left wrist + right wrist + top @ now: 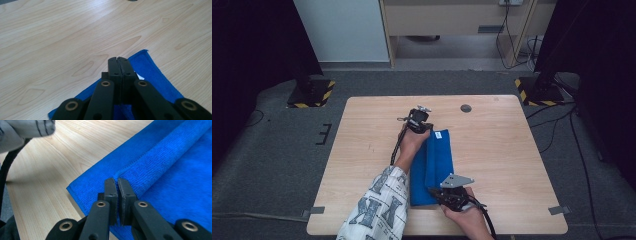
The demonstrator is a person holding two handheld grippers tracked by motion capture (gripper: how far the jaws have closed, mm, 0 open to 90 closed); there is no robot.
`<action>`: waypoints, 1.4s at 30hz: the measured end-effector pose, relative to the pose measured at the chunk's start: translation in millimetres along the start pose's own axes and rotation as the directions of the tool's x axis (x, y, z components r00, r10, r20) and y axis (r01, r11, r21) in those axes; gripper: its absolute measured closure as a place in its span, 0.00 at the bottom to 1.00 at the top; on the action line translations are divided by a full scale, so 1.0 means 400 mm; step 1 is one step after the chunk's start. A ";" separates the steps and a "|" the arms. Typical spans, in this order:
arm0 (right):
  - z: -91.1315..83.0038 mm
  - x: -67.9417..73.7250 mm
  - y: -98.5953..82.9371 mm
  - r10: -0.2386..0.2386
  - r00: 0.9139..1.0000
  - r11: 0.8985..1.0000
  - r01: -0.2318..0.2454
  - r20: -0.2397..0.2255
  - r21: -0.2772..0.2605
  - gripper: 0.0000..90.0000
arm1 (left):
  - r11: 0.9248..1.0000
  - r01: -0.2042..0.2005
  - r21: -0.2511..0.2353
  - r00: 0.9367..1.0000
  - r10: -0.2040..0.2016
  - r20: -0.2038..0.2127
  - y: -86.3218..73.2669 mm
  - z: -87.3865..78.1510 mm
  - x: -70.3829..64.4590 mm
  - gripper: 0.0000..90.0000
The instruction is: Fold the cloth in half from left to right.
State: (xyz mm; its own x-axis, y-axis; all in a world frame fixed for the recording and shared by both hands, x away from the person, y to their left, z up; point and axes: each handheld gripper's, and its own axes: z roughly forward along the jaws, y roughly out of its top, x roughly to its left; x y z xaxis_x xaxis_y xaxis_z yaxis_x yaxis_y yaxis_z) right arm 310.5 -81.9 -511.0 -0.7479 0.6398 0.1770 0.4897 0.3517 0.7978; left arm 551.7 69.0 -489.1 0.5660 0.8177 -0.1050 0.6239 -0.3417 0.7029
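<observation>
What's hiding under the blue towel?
The blue towel lies folded, flat on the wooden table. Around it only bare wood shows. Whatever lies beneath is covered, though no bump shows.

sleeve [379, 207]: white, dark-patterned | jaws: black, brass rivets | cables: black

blue cloth [152, 72] partly hidden under jaws

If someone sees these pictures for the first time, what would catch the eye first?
Probably the bright blue towel, folded into a long strip near the middle of the pale wooden table. Next, the two black grippers at its ends: the left gripper at the far end, the right gripper at the near end, both with jaws closed.
</observation>
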 end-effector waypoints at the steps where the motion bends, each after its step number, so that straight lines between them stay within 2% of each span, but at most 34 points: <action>1: -0.006 -0.002 0.000 0.001 1.000 1.000 -0.001 0.002 -0.002 0.96 | 1.000 0.000 0.001 1.000 0.000 0.005 0.001 0.008 -0.006 0.99; 3: -0.013 -0.006 0.000 -0.002 1.000 1.000 0.002 0.006 -0.001 0.96 | 1.000 -0.013 0.006 1.000 0.013 -0.002 0.000 0.022 -0.015 0.99; 10: -0.022 -0.028 -0.003 0.005 1.000 1.000 -0.005 0.005 0.005 0.95 | 1.000 -0.018 -0.007 1.000 0.018 -0.021 0.020 0.041 -0.034 0.99; 17: -0.026 -0.045 -0.010 0.032 0.999 0.999 -0.032 0.004 0.018 0.94 | 1.000 -0.023 0.003 0.999 0.023 -0.023 0.020 0.057 -0.043 0.99; 22: -0.038 -0.058 -0.021 0.058 0.998 0.998 -0.059 0.030 0.029 0.86 | 1.000 0.002 -0.005 1.000 -0.003 -0.005 0.018 0.071 -0.043 0.99; 23: -0.038 -0.058 -0.021 0.058 0.998 0.998 -0.059 0.030 0.029 0.86 | 1.000 0.002 -0.005 1.000 -0.003 -0.005 0.018 0.071 -0.043 0.99; 25: -0.044 -0.060 -0.026 0.063 0.997 0.997 -0.065 0.046 0.043 0.79 | 1.000 -0.005 -0.006 1.000 0.005 0.001 0.017 0.075 -0.048 0.98; 26: -0.049 -0.066 -0.029 0.069 0.995 0.996 -0.072 0.065 0.049 0.69 | 1.000 -0.011 -0.002 1.000 0.011 0.001 0.016 0.076 -0.052 0.94; 27: -0.049 -0.066 -0.029 0.069 0.995 0.996 -0.072 0.065 0.049 0.69 | 1.000 -0.015 -0.004 1.000 0.015 0.002 0.016 0.076 -0.053 0.94; 28: -0.054 -0.072 -0.029 0.087 0.992 0.994 -0.092 0.090 0.053 0.54 | 1.000 -0.022 -0.007 1.000 0.022 -0.003 0.016 0.073 -0.053 0.82; 29: -0.055 -0.077 -0.028 0.089 0.991 0.994 -0.095 0.103 0.053 0.48 | 1.000 -0.022 -0.007 1.000 0.022 -0.003 0.016 0.073 -0.053 0.74; 33: -0.061 -0.087 -0.027 0.070 0.989 0.996 -0.077 0.128 0.052 0.35 | 0.999 0.000 -0.034 1.000 0.000 0.004 0.017 0.055 -0.039 0.52; 34: -0.061 -0.087 -0.027 0.070 0.989 0.996 -0.077 0.128 0.052 0.35 | 0.999 0.002 -0.036 1.000 -0.002 0.004 0.018 0.049 -0.035 0.52; 35: -0.061 -0.091 -0.027 0.065 0.987 0.996 -0.074 0.145 0.054 0.30 | 0.999 0.007 -0.040 1.000 -0.006 0.022 0.018 0.038 -0.030 0.41; 37: -0.062 -0.098 -0.027 0.061 0.987 0.996 -0.070 0.149 0.056 0.25 | 0.999 -0.015 -0.049 1.000 0.016 0.018 0.017 0.025 -0.029 0.37; 42: -0.064 -0.114 -0.019 0.055 0.986 0.997 -0.064 0.158 0.053 0.19 | 0.998 -0.022 -0.062 1.000 0.023 0.015 0.015 -0.002 -0.022 0.28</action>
State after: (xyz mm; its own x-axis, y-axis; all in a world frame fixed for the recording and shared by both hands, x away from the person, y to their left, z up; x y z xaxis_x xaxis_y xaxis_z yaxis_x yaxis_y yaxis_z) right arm 329.5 -131.3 -510.3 -0.6400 0.7577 0.1274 0.5595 0.3460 0.7532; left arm 550.0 60.1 -483.3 0.5885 0.8024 -0.0995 0.5768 -0.3303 0.7471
